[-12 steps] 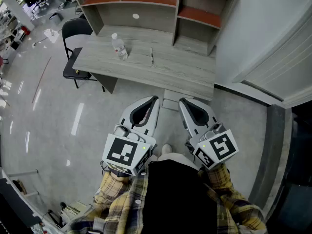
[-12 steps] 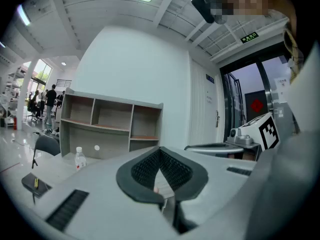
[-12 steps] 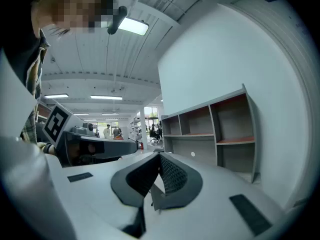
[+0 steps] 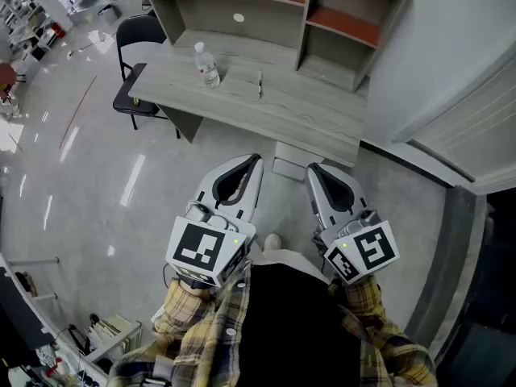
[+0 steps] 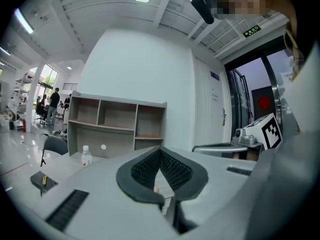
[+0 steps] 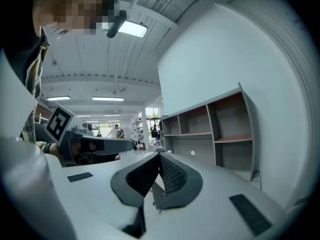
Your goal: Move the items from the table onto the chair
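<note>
Desk [image 4: 310, 115], upper centre: water bottle [image 4: 208, 64] upright; thin dark item [image 4: 260, 87] near its right. Black chair [image 4: 133, 95] upper left. L hand-held gripper [image 4: 256, 159], R hand-held gripper [image 4: 313, 168], lower centre: both pressed together, empty.

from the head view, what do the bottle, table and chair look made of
Bottle: clear plastic, probably; see-through body, white cap. Table: wood-look laminate, matte pale grey with grain streaks. Chair: black, padded-looking seat and back on thin dark legs, likely metal.
</note>
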Tool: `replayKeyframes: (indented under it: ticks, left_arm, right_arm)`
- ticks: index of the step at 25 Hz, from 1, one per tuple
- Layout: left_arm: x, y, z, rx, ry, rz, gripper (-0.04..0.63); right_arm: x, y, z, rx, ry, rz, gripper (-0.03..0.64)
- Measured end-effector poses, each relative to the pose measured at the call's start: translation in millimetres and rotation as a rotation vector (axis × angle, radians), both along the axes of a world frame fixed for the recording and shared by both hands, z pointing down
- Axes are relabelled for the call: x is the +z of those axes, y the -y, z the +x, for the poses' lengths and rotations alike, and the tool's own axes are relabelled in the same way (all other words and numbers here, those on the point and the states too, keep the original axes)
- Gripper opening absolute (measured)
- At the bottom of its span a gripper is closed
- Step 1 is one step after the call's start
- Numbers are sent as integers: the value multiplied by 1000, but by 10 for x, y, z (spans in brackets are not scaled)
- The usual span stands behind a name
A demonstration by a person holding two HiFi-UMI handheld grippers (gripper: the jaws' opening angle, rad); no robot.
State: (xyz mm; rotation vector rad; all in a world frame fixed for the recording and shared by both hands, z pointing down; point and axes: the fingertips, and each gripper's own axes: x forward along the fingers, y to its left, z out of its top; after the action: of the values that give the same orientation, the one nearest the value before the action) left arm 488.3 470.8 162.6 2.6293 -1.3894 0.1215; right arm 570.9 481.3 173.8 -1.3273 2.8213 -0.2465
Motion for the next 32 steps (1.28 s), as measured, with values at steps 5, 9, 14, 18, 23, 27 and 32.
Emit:
replayKeyframes:
  ticks: [5,9,14,18,23,27,32]
  left_arm:
    - [-15,29,-238,-94,-16,-4,3]
    - [24,115,-479,-149,6,-22,3]
    - [54,343,-803,-172,21,-35,3]
    - [53,636,-1139,-163,-9,-10,3]
    - [73,1098,-1714,-112,17,-19,3]
    - [60,1445,-2154,-51,24,-32,3]
    - [124,1783,-2647,18,36,-61,3]
  right_arm:
    - [49,9,-24,-34,24,-14,18]
    - [100,124,-169,-68,45,-33,18]
    - [118,383,-492,-90,44,-39,18]
    - [135,658,-850,-92,39,-44,18]
    - [129,1087,-1459,-60,34,-50,18]
    - [137,1406,-1916,-14,39,-69,18]
    - [236,1785,-2336,72,41,-106,18]
